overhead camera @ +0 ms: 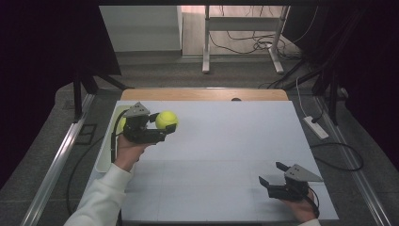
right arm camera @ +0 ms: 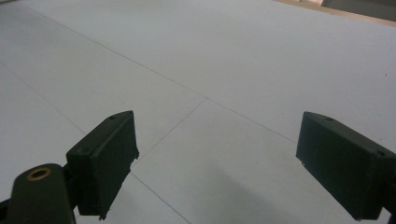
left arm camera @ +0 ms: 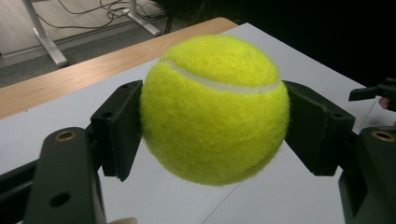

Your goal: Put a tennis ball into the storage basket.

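A yellow tennis ball (overhead camera: pixel 166 118) is held above the back left of the white table (overhead camera: pixel 226 141), and my left gripper (overhead camera: pixel 165 124) is shut on it. In the left gripper view the ball (left arm camera: pixel 215 109) sits squarely between the two black pads (left arm camera: pixel 119 126), which press on its sides. My right gripper (overhead camera: pixel 271 172) rests low at the front right of the table. It stands open, and in the right gripper view (right arm camera: pixel 215 158) there is only bare table between its jaws. A sliver of that gripper (left arm camera: pixel 373 91) appears at the right edge of the left gripper view.
A white tray (overhead camera: pixel 104 148) stands along the table's left edge, with another yellow ball (overhead camera: pixel 122 123) partly hidden behind my left gripper. A wooden strip (overhead camera: pixel 202 94) runs along the far edge. Desk legs and cables lie on the floor beyond.
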A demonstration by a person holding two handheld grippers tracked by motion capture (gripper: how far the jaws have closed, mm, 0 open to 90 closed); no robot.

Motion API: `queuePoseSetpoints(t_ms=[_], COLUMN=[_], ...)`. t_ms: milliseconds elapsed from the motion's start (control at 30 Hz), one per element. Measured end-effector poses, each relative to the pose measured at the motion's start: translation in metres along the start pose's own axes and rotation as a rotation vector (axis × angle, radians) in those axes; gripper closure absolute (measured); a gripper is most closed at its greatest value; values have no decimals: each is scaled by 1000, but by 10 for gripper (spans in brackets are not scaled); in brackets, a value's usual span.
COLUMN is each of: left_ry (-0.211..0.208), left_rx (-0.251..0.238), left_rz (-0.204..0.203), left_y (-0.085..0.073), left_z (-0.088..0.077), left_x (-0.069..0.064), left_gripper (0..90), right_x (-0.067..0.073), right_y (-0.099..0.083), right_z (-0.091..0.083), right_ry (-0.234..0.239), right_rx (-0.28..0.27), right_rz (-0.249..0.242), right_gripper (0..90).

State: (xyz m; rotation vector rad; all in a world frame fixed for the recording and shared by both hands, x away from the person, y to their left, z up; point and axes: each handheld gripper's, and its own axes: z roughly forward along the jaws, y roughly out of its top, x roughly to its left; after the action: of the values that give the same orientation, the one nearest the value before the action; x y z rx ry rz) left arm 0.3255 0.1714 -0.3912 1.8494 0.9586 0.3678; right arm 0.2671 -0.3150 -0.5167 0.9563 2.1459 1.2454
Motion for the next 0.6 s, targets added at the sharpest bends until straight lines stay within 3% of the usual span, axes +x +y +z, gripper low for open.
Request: queuePoseSetpoints(t_ms=[600], left_ry=[12], left_rx=[-13], left_rz=[-4], left_y=[-3], left_z=[-12], left_x=[3], left_gripper=[267], right_x=[0], right_y=[0], right_z=[0], right_ry=[-2], right_rx=[1], right_rz=[-1], right_gripper=[123])
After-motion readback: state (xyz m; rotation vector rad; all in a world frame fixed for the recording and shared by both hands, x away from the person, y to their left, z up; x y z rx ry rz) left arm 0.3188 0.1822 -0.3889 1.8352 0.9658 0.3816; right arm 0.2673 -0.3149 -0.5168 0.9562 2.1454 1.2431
